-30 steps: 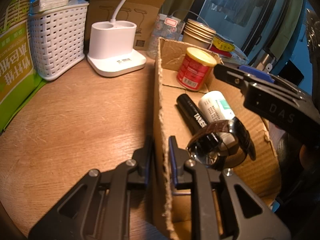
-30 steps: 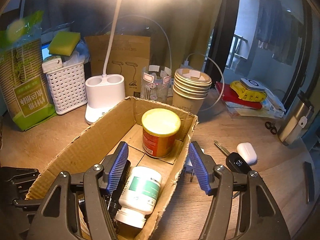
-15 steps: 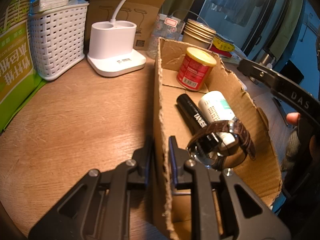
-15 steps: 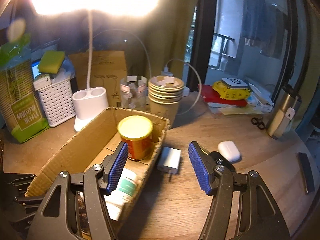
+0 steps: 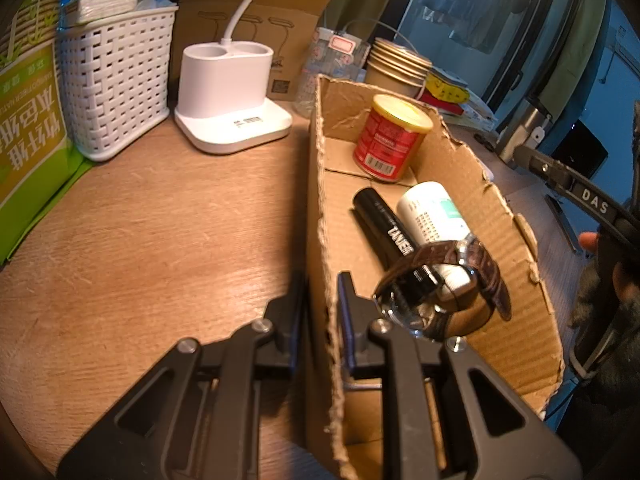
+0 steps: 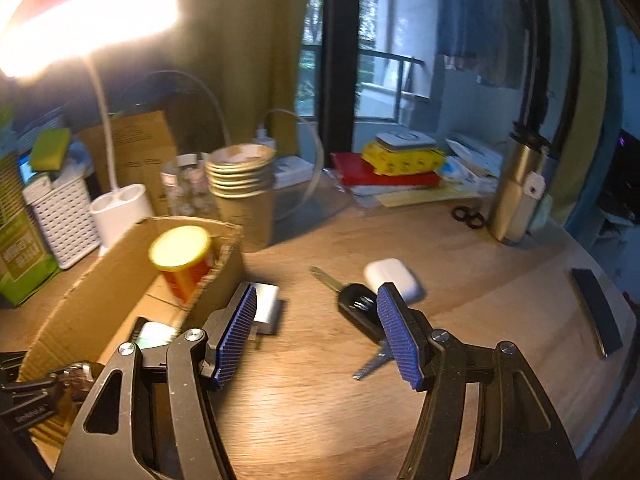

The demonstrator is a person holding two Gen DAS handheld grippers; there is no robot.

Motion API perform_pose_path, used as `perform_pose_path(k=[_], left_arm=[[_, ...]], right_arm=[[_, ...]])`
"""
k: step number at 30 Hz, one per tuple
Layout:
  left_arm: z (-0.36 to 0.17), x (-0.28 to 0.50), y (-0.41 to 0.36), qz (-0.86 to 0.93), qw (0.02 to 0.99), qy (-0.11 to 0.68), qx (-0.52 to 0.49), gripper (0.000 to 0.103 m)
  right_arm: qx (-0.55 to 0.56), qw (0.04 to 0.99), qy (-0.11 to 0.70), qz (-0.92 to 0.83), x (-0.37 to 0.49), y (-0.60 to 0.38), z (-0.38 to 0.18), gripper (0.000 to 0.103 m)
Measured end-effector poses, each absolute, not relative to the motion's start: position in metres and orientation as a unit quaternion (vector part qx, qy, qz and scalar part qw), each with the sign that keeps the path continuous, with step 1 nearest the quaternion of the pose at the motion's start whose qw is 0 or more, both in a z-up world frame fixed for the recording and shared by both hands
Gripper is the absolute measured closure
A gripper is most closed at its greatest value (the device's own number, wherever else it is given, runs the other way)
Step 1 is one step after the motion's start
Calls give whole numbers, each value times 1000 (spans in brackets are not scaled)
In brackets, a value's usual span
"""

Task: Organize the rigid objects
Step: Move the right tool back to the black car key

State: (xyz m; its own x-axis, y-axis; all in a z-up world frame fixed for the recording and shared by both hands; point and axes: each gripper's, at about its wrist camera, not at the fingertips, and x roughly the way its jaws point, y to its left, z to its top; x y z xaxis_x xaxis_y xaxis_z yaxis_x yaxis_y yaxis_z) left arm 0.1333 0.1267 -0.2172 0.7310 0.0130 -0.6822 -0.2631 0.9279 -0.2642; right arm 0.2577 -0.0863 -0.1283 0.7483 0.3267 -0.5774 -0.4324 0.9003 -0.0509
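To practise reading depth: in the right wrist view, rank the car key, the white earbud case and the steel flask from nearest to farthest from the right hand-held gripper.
From the right hand-held gripper:
1. Car key, on the table, partly behind the right finger.
2. White earbud case, just beyond the key.
3. Steel flask, standing far right by the window.

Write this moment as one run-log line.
left hand-held gripper: shut on cardboard box wall | right hand-held gripper: open, empty | loose: car key, earbud case
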Motion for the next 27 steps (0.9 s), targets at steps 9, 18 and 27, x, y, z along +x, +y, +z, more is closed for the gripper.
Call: perform_pose_path(k=[9, 18, 27], left_arm=[[-217, 133, 127, 75, 914, 359, -174, 86], [-217, 133, 127, 75, 914, 359, -174, 86], [-217, 133, 127, 75, 914, 359, -174, 86]], right_arm=[[-72, 929, 319, 176, 285, -112, -148, 37], [-76, 914, 360, 168, 315, -115, -174, 37], [-85, 905, 379, 174, 333, -107, -183, 37]])
